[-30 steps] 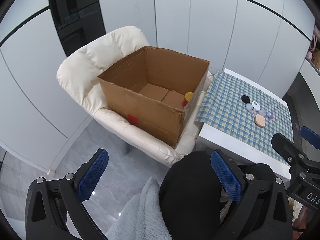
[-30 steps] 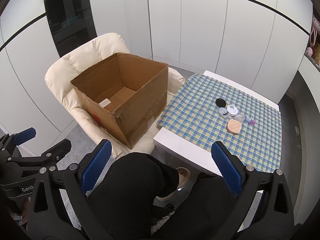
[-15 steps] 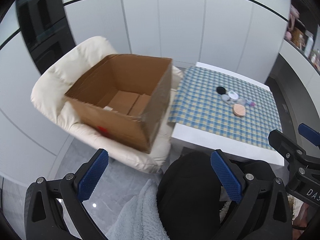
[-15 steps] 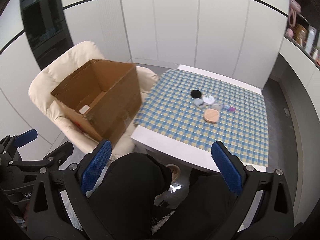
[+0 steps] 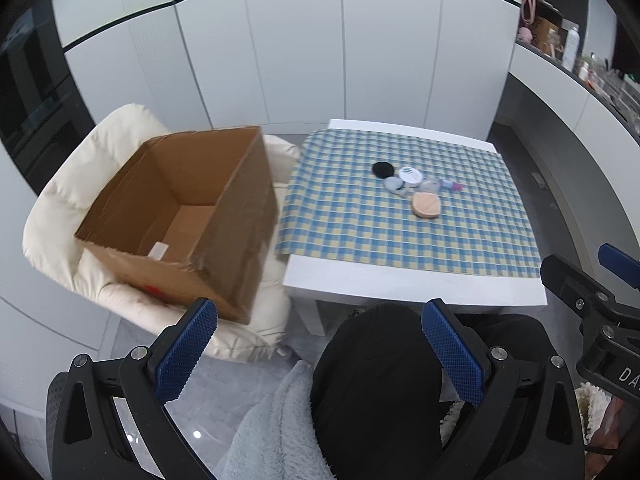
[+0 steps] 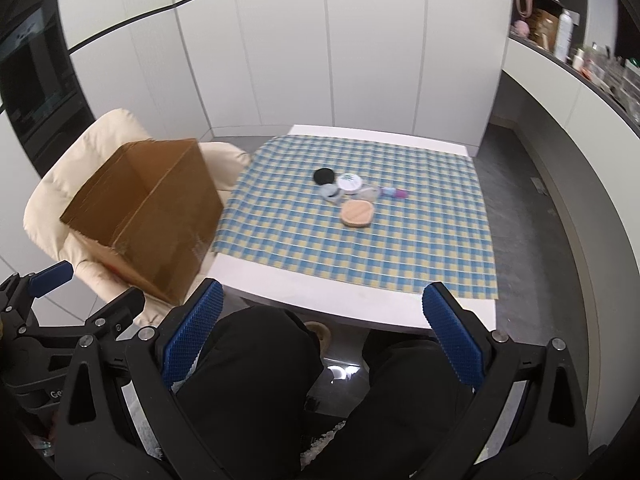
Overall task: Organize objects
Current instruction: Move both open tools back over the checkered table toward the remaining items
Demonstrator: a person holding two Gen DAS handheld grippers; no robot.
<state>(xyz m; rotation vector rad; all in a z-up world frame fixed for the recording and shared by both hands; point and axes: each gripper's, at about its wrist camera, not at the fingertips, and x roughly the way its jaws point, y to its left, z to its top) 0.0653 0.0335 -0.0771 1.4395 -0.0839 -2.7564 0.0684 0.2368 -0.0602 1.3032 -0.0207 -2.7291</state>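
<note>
Several small cosmetics lie clustered on the checked cloth: a black round lid (image 5: 383,169), a white jar (image 5: 410,175), a peach puff (image 5: 426,205) and a small purple-tipped tube (image 5: 451,185). They also show in the right wrist view, puff (image 6: 357,213) nearest. An open cardboard box (image 5: 188,216) sits on a cream armchair (image 5: 64,184) left of the table. My left gripper (image 5: 316,350) is open and empty, held over my lap, well short of the table. My right gripper (image 6: 318,336) is open and empty, also near the table's front edge.
The low white table (image 5: 412,292) carries a blue-yellow checked cloth (image 5: 400,224). White cabinet panels stand behind. A shelf with bottles (image 6: 564,36) runs along the right wall. My dark-clothed knees (image 6: 256,372) and a light blue fleece (image 5: 276,428) fill the foreground.
Both views have swung right, from the box and armchair toward the table. The cosmetics now sit nearer the middle of both views. Both grippers stay open.
</note>
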